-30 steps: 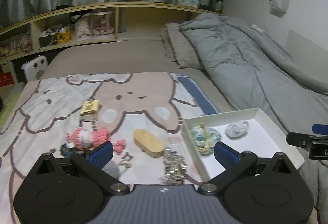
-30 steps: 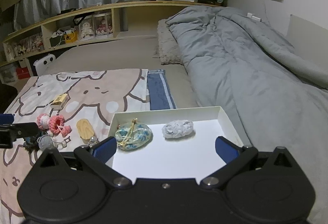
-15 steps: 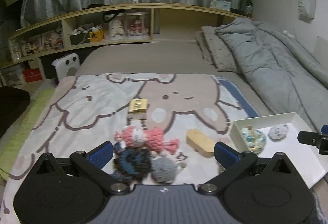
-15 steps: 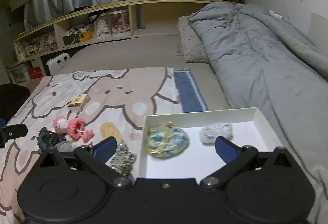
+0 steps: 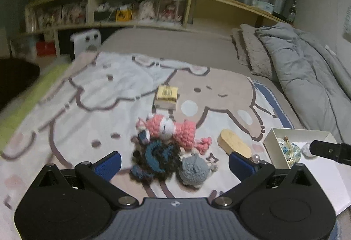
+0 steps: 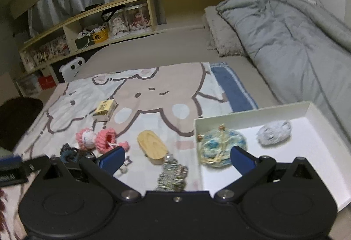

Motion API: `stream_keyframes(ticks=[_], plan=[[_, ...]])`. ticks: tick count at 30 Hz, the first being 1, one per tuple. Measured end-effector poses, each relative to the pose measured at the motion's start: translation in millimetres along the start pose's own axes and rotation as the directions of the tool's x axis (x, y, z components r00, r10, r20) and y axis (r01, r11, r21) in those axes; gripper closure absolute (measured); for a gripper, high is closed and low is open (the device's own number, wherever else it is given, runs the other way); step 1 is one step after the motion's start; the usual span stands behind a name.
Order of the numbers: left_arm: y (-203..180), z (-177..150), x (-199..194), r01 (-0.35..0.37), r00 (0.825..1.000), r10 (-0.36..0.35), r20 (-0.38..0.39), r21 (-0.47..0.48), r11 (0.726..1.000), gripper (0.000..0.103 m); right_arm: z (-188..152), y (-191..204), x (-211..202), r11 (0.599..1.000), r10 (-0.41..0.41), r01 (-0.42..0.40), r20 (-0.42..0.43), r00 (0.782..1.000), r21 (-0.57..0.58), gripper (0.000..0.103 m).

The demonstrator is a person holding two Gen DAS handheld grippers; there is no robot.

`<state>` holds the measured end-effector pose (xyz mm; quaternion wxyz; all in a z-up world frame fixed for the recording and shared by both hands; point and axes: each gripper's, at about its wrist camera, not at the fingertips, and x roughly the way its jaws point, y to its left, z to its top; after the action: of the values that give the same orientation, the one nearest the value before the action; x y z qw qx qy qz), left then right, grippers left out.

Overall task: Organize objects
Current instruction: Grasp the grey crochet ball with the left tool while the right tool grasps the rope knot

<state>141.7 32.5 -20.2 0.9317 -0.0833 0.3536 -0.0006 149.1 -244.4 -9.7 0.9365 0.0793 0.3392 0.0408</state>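
On the cartoon blanket lie a pink crochet toy, a dark blue crochet piece, a grey crochet piece, a wooden oval and a yellow box. My left gripper is open, its blue fingers either side of the dark blue and grey pieces. My right gripper is open and empty, above a silver-grey knit piece. The white tray holds a blue floral pouch and a grey knit ball. The pink toy and wooden oval show there too.
A grey duvet covers the bed's right side beside the tray. A wooden shelf with boxes and dolls runs along the far end. A white appliance stands on the floor at the left.
Both grippers have swung to the left. The left one now frames the crochet pile instead of the tray's edge. The right one now looks over the tray's left edge and the silver-grey piece.
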Motion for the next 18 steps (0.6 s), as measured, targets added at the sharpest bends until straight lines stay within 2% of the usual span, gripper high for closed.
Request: stream_keyframes(ticks=[2, 6, 9, 16, 18], plan=[[3, -4, 7, 0.013, 1.0, -0.013, -0.013, -0.033, 0.999, 0.007, -3, -3, 6, 0.998, 0.016, -0.016, 0.001, 1.0, 0.063, 0.001], [5, -9, 23, 0.038, 0.998, -0.042, -0.036, -0.1, 0.994, 0.017, -13, -8, 24, 0.986, 0.011, -0.006, -0.03, 0.999, 0.166, 0.013], [6, -14, 36, 0.08, 0.995, -0.089, -0.053, -0.162, 0.984, 0.024, -22, -10, 40, 0.978, 0.035, -0.02, -0.069, 0.997, 0.206, 0.024], [8, -27, 71, 0.127, 0.984, -0.153, -0.09, -0.247, 0.961, 0.028, -40, -10, 70, 0.966, 0.074, -0.038, -0.132, 0.989, 0.256, 0.038], [11, -30, 80, 0.135, 0.98, -0.168, -0.104, -0.273, 0.953, 0.029, -43, -10, 79, 0.966, 0.075, -0.034, -0.152, 0.985, 0.257, 0.045]])
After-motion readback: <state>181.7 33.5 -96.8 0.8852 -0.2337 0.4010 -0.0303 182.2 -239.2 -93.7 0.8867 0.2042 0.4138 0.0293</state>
